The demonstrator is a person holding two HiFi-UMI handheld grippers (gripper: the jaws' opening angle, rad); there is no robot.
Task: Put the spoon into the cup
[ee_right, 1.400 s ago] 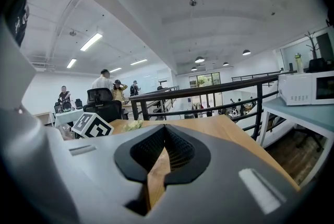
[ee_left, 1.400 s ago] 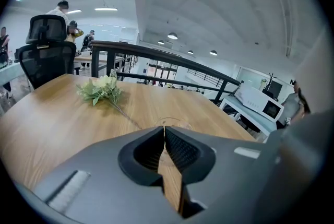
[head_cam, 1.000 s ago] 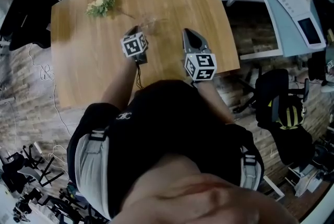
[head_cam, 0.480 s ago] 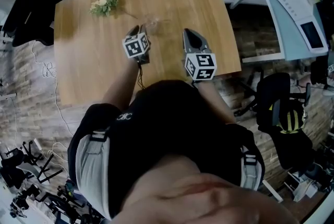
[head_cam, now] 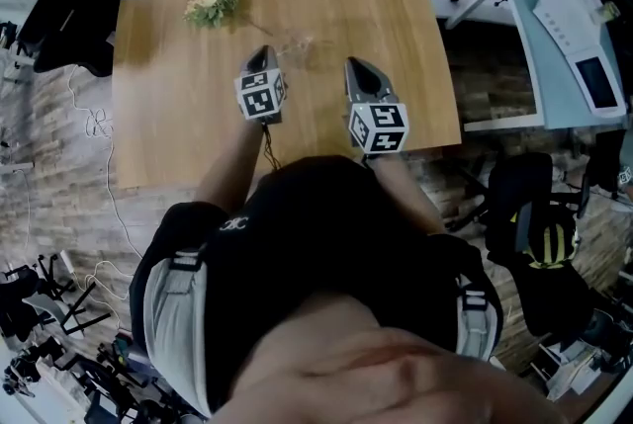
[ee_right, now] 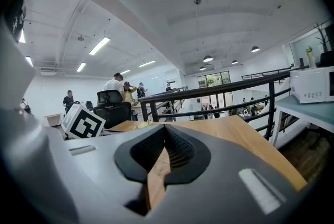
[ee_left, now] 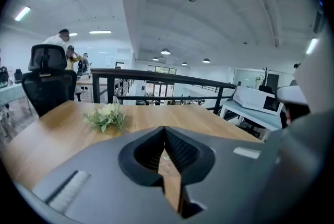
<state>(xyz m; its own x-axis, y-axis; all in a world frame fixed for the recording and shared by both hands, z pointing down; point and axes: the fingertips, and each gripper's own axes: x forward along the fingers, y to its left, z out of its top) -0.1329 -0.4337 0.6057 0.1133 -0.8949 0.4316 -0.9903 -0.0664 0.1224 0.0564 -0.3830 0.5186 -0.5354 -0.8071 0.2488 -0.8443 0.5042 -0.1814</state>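
Observation:
A faint clear cup (head_cam: pixel 295 45) stands on the wooden table (head_cam: pixel 178 126), just beyond and between my two grippers. I cannot make out a spoon in any view. My left gripper (head_cam: pixel 261 55) hovers over the table left of the cup, its jaws shut with nothing in them; in the left gripper view its tips (ee_left: pixel 164 129) meet. My right gripper (head_cam: pixel 355 66) hangs to the right of the cup, also shut and empty, and its tips (ee_right: pixel 165 127) touch in the right gripper view.
A small bunch of pale flowers (head_cam: pixel 212 3) lies at the table's far left, also seen as the flowers (ee_left: pixel 107 116). A black railing (ee_left: pixel 156 78) runs behind the table. Office chairs (head_cam: pixel 524 205) stand on the floor at the right, cables at the left.
The head camera has shifted, so the table sits lower in the picture. Both grippers stay shut and keep nearly the same places over the table.

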